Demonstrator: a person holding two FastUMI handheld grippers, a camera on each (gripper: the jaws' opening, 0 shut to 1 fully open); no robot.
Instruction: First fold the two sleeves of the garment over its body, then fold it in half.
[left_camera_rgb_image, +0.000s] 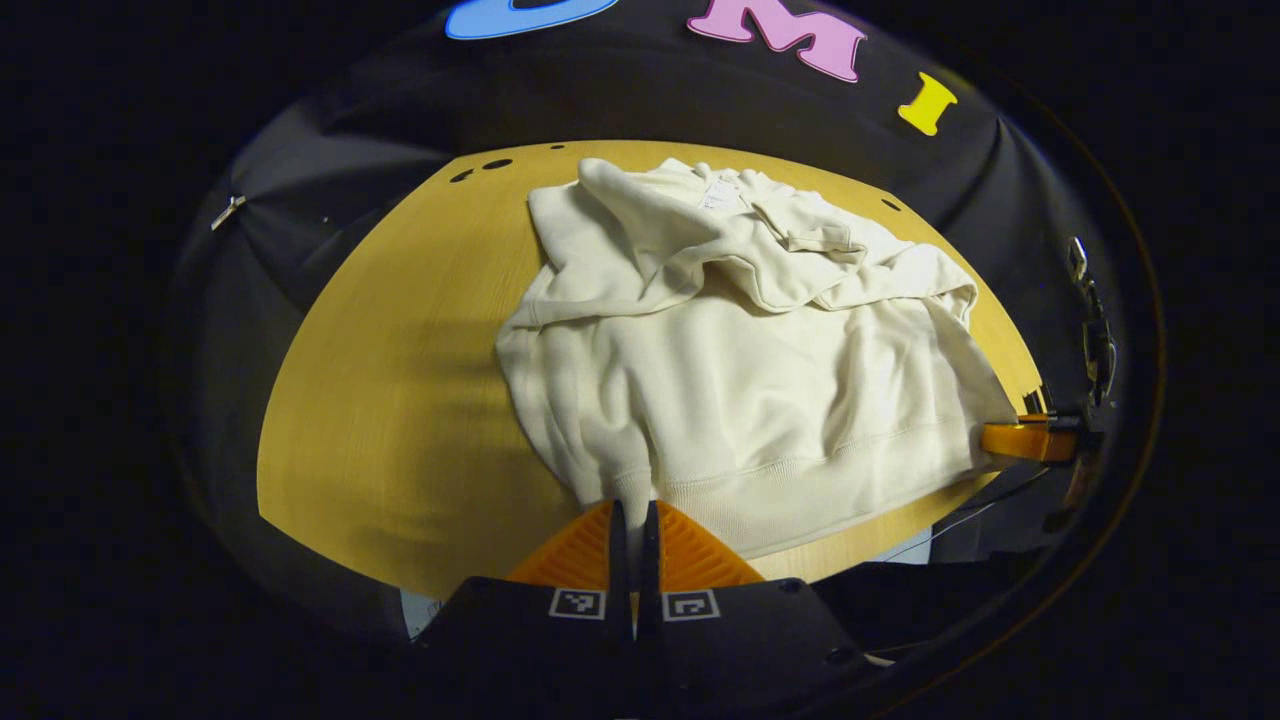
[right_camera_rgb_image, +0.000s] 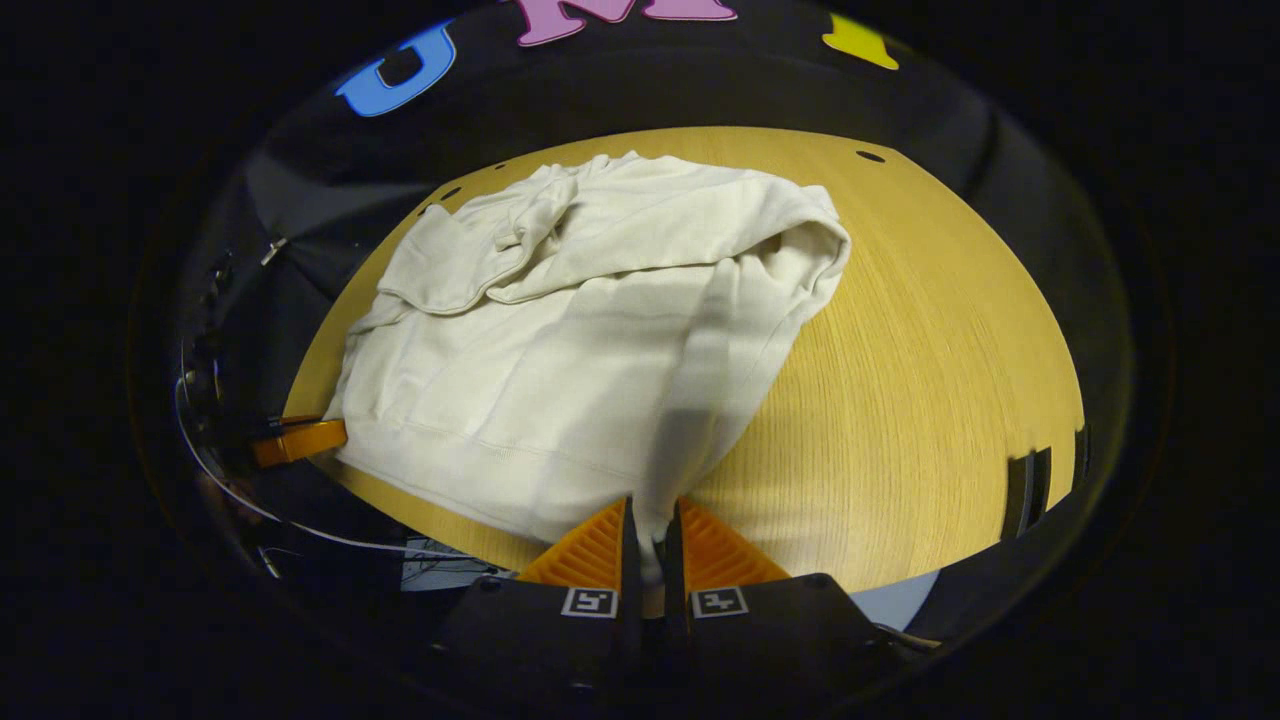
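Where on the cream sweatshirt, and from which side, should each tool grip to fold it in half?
Grip the sweatshirt at the two corners of its ribbed hem, from the table's near edge. The hem lies flat and straight there; sleeves are folded over the far part. The left tool and right tool pinch there.

Right claw (right_camera_rgb_image: 648, 545) pinching garment (right_camera_rgb_image: 590, 340) hem, apparently; sleeves folded over.
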